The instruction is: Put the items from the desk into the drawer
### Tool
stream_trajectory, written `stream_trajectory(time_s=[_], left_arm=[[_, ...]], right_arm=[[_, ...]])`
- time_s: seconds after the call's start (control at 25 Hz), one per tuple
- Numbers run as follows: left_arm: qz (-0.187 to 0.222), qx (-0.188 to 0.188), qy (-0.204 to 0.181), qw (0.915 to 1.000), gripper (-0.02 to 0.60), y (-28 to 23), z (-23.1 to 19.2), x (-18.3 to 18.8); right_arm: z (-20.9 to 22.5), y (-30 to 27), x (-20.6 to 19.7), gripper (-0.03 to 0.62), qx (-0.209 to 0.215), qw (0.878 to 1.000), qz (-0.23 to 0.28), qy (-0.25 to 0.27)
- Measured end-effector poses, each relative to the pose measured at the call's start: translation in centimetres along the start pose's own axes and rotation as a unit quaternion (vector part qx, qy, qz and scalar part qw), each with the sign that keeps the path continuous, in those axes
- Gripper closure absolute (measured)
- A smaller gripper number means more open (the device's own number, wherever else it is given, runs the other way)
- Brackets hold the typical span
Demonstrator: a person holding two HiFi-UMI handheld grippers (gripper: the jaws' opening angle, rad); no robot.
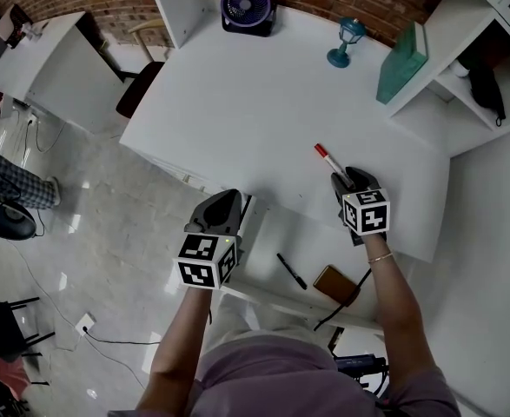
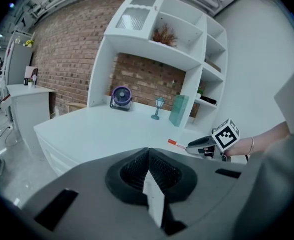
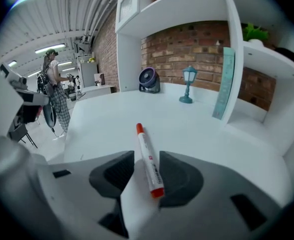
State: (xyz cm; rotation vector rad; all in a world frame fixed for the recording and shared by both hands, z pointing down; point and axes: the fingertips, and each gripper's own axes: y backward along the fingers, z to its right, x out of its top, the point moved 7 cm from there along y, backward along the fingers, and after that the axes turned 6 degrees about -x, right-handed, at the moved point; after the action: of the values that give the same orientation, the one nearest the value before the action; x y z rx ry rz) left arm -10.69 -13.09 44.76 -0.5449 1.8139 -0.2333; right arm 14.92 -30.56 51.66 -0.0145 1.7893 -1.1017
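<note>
Desk (image 1: 263, 102): white, mostly bare; a purple fan (image 1: 247, 7), a small teal lamp (image 1: 348, 42) and a teal book (image 1: 402, 63) stand along its far edge.
Drawer (image 1: 311, 233): pulled open beneath the desk's near edge.
Left gripper (image 1: 224, 205): at the drawer's left corner, jaws pressed together with nothing between them. Whether it touches the drawer is hard to tell from the head view.
Right gripper (image 1: 346, 181): over the desk near its front edge, jaws drawn in narrow around the marker's rear end.
Brown wallet (image 1: 336, 284): lies in the drawer, toward its right side.
Marker (image 3: 145, 154): white barrel with red ends, held between the right gripper's pads, its capped tip (image 1: 323, 154) pointing away across the desk.
Black pen (image 1: 291, 270): in the drawer, just left of the wallet and apart from it.
</note>
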Motion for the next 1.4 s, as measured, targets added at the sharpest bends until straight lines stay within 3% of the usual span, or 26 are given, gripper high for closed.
stream_trajectory(time_s=[0.4,0.68,0.96,1.4], left_arm=[[-0.005,0.002,0.003,1.0000,0.583,0.0,-0.5,-0.3],[-0.003,0.002,0.002,1.0000,0.584,0.2,-0.6,-0.1],[-0.001,0.002,-0.002,1.0000,0.584,0.8,-0.8,-0.1],[0.000,-0.014,-0.009,0.9999,0.584,1.8,-0.2,-0.1]], right_arm=[[-0.5,-0.4,-0.2,0.456,-0.004,1.000,-0.013,0.018],[-1.0,-0.5,-0.1,0.513,0.005,0.999,-0.020,0.032],[-1.1,-0.5,0.0,0.519,0.000,1.000,-0.026,0.017],[-2.6,2.6,1.6,0.520,-0.004,1.000,0.018,-0.001]])
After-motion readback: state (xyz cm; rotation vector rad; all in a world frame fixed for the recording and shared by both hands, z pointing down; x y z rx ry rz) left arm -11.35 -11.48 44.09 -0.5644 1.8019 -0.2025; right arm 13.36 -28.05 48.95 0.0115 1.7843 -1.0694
